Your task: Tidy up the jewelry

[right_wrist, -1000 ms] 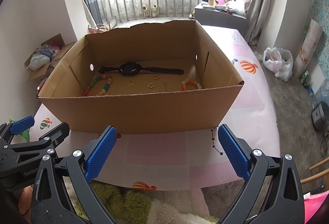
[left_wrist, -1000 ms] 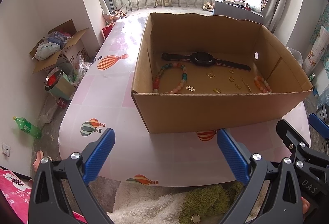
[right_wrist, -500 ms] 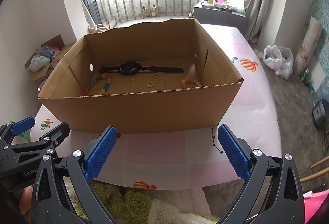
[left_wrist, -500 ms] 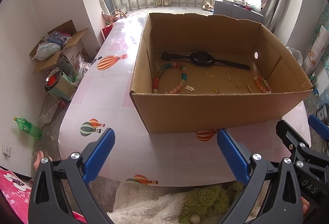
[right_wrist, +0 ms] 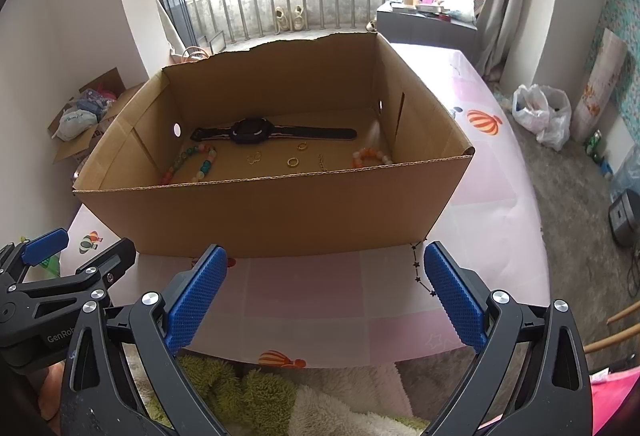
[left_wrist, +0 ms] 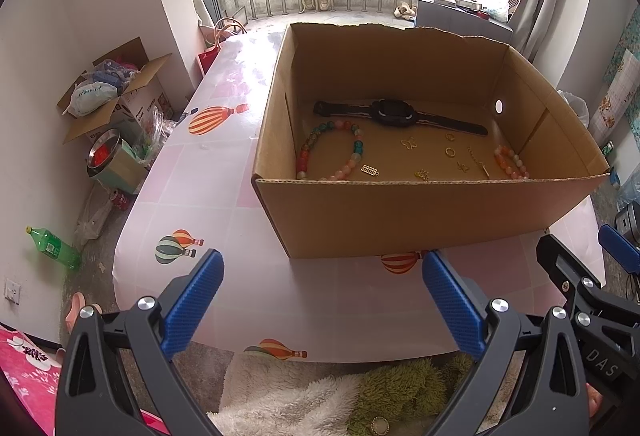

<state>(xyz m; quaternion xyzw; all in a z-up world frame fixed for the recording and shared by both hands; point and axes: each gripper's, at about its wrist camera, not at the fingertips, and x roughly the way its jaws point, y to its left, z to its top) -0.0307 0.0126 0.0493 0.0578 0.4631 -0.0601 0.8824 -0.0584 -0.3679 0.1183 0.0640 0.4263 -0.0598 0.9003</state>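
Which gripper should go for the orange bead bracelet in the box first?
Right, probably. The orange bead bracelet lies at the right end of the cardboard box, on the right gripper's side. The left gripper faces the box's left part. Both are open, empty and short of the box.

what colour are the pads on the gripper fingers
Blue, with a textured grip surface, on the left gripper and right gripper; clearest in the left wrist view.

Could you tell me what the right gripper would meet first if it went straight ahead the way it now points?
Most likely the box's near wall: the open right gripper points over bare tablecloth at it, though depth is hard to judge.
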